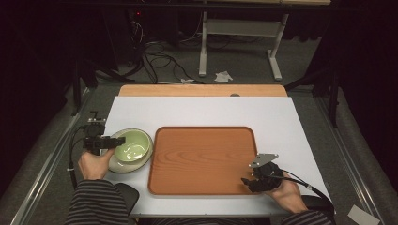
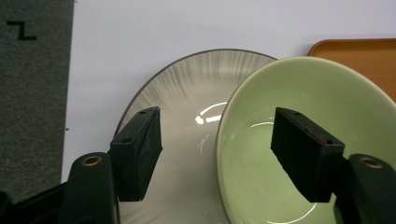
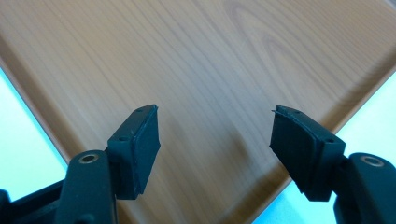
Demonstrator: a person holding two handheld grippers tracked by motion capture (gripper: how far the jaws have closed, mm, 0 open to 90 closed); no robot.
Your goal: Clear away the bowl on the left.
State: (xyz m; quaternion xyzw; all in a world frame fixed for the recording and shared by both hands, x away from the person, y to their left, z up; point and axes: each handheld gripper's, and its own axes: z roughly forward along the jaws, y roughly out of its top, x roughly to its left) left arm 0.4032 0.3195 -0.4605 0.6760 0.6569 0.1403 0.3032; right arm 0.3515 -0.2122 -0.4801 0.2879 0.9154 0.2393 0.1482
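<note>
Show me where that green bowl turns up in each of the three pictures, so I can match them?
High view: the green bowl sits left of centre on a plate, beside the left gripper.
Left gripper view: it is at the right and centre, its rim between the open jaws.
Right gripper view: not in it; the jaws hover over wood grain.
Shared landmark: the wooden tray, whose corner is at top right of the left gripper view.

One green bowl (image 1: 133, 145), sitting on one pale plate (image 1: 118, 165) near the white worktop's (image 1: 202, 110) left edge. One wooden tray (image 1: 202, 159) toward the front edge, centre. Two black grippers: left gripper (image 1: 115, 140) at the bowl, right gripper (image 1: 248, 182) over the tray's front-right corner
</note>
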